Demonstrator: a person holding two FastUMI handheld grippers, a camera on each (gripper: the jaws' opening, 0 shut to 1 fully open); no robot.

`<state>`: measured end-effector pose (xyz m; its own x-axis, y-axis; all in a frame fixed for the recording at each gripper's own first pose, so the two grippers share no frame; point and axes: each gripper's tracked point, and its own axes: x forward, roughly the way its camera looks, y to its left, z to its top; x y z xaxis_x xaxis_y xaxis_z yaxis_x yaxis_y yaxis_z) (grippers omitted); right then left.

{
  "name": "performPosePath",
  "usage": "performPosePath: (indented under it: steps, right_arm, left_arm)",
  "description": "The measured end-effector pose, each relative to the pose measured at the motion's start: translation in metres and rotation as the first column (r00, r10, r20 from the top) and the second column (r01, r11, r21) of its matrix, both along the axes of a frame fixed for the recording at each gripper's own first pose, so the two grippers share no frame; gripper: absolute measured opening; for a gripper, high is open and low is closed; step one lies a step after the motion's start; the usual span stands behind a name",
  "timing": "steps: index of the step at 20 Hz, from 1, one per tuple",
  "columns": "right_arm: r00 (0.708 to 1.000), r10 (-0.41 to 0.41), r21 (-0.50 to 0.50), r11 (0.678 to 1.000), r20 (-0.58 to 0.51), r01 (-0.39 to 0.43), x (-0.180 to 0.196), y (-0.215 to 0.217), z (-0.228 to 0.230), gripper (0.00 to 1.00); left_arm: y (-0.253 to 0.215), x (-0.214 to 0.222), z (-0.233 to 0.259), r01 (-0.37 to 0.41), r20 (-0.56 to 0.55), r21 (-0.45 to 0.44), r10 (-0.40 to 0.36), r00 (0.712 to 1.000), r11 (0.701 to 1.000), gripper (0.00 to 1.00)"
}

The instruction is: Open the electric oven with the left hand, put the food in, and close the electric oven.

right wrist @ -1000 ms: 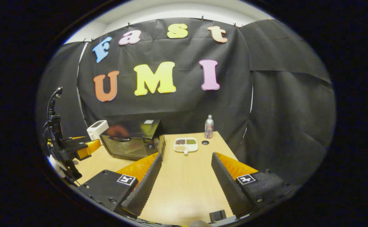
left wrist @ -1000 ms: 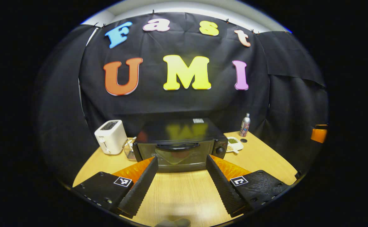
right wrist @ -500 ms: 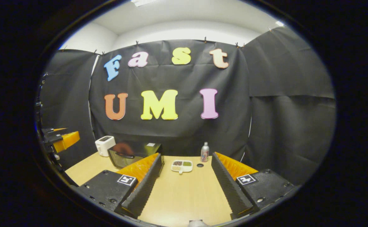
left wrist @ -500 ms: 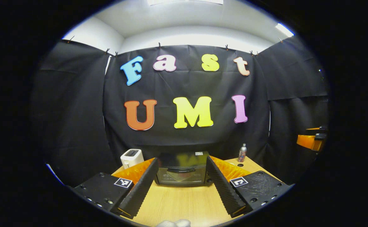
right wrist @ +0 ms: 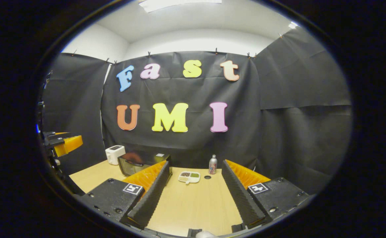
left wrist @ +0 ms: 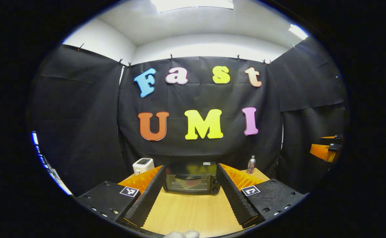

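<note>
Hovering wide open and empty well back from the tabletop point(left wrist: 193, 211), the left gripper point(left wrist: 189, 195) faces the electric oven point(left wrist: 190, 178), its door shut. The right gripper point(right wrist: 194, 195), also open and empty, faces the food tray point(right wrist: 189, 177) lying beside the oven, so this fits either food yet to go in or a load already shut inside.

table point(left wrist: 189, 211): pale wood-grain, matt | oven point(left wrist: 190, 178): glossy black, glass door | bottle point(right wrist: 212, 164): shiny metal | toaster point(left wrist: 143, 165): white plastic
</note>
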<state>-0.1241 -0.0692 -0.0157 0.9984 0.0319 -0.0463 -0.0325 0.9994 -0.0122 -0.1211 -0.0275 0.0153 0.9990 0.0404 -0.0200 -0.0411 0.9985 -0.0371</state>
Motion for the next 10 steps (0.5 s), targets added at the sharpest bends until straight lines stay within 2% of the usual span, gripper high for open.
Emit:
performPosePath:
  steps: [2, 5, 9, 10]
  right_arm:
    - [1.000, 0.005, 0.023, 1.000, -0.001, -0.005, -0.0022, -0.0005, -0.0011, 0.96]
    - [1.000, -0.006, 0.024, 1.000, -0.004, 0.007, -0.0023, -0.0066, -0.0027, 0.96]
    - [1.000, -0.020, 0.017, 1.000, 0.000, 0.020, -0.0020, -0.0079, -0.0006, 0.96]
    - [1.000, -0.022, 0.021, 1.000, -0.002, 0.022, -0.0007, -0.0071, -0.0007, 0.96]
  left_arm:
    - [-0.0057, -0.0037, -0.0030, 0.009, -0.007, 0.003, -0.009, 1.000, 1.000, 0.96]
    - [-0.0056, -0.0059, -0.0034, 0.011, -0.014, -0.005, -0.011, 1.000, 1.000, 0.96]
    - [-0.0048, -0.0037, -0.0017, 0.023, -0.014, -0.009, -0.023, 1.000, 1.000, 0.96]
    - [-0.0041, -0.0026, -0.0011, 0.024, -0.013, -0.007, -0.024, 1.000, 1.000, 1.00]
